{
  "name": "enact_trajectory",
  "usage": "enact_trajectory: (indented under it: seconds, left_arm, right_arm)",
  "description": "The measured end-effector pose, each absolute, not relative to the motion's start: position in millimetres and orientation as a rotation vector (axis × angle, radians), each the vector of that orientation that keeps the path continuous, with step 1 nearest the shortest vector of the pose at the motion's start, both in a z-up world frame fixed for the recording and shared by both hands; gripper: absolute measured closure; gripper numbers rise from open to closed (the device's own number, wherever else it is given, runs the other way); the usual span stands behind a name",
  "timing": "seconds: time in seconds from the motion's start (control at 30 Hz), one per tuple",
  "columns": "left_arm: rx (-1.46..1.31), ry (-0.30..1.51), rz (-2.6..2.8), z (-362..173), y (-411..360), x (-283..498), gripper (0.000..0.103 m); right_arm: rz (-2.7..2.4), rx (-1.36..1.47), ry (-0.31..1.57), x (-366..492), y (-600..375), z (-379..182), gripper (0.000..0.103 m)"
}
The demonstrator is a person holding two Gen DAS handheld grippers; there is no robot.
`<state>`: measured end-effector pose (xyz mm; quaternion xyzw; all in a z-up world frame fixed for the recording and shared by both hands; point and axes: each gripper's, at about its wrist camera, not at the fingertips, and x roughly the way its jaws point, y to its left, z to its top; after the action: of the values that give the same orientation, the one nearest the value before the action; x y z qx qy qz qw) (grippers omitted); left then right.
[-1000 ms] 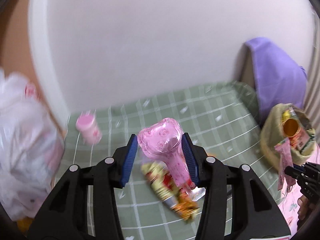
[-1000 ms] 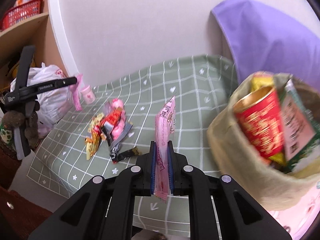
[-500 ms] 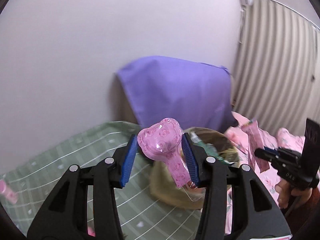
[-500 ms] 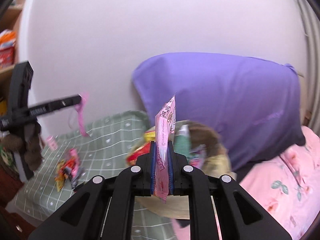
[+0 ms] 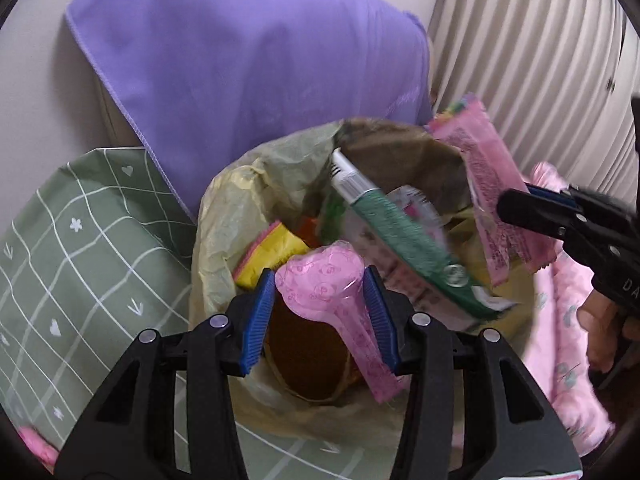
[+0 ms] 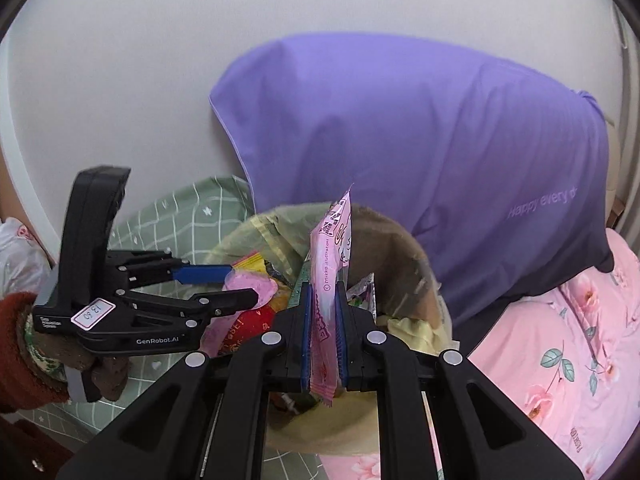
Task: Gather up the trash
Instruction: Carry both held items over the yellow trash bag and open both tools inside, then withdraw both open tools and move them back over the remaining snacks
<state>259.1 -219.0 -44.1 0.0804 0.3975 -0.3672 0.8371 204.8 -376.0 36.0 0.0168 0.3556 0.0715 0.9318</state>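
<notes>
My left gripper (image 5: pixel 320 312) is shut on a pink plastic blister pack (image 5: pixel 324 280) with a heart-shaped head, right over the mouth of the yellow-lined trash bin (image 5: pixel 224 216). The bin holds a green-and-white packet (image 5: pixel 400 240), a yellow wrapper (image 5: pixel 276 252) and a red cup (image 6: pixel 244 328). My right gripper (image 6: pixel 324 312) is shut on a flat pink sachet (image 6: pixel 332 252) held upright over the same bin (image 6: pixel 256 236). In the right wrist view the left gripper (image 6: pixel 240 284) comes in from the left, held by a gloved hand (image 6: pixel 44 360). The right gripper (image 5: pixel 516 204) shows at the bin's right rim.
A purple cloth (image 6: pixel 420 152) drapes over something behind the bin. A green checked tablecloth (image 5: pixel 68 248) lies to the left, pink floral bedding (image 6: pixel 560 352) to the right, a ribbed curtain (image 5: pixel 540 60) at the back right, a white plastic bag (image 6: pixel 16 256) at far left.
Both grippers swung away from the green table and its scattered wrappers and now hang over the trash bin. Each keeps hold of its pink item.
</notes>
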Motion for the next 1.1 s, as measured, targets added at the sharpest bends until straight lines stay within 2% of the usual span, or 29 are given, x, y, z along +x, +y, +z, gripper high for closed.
enact_trajectory:
  seconds: [0.23, 0.6, 0.63, 0.67, 0.73, 0.8, 1.1]
  left_arm:
    - [0.103, 0.869, -0.811, -43, -202, 274, 0.060]
    - [-0.069, 0.865, -0.873, -22, -190, 284, 0.059]
    - [-0.084, 0.862, -0.872, -20, -189, 284, 0.057]
    - [-0.093, 0.857, -0.867, -18, -191, 285, 0.053]
    - [-0.123, 0.832, -0.858, -12, -186, 283, 0.038]
    - [-0.130, 0.821, -0.841, -7, -182, 283, 0.038]
    - [-0.183, 0.753, -0.659, 2, -120, 249, 0.037]
  right_arm:
    - [0.151, 0.005, 0.802, 233, -360, 11, 0.091]
    - [0.103, 0.020, 0.795, 225, -364, 15, 0.090]
    - [0.103, 0.013, 0.796, 223, -363, 15, 0.090]
    - [0.098, 0.006, 0.791, 222, -362, 15, 0.087]
    - [0.093, -0.011, 0.773, 217, -361, 16, 0.079]
    - [0.090, -0.012, 0.768, 214, -362, 17, 0.068]
    - [0.107, -0.003, 0.679, 193, -355, 31, 0.066]
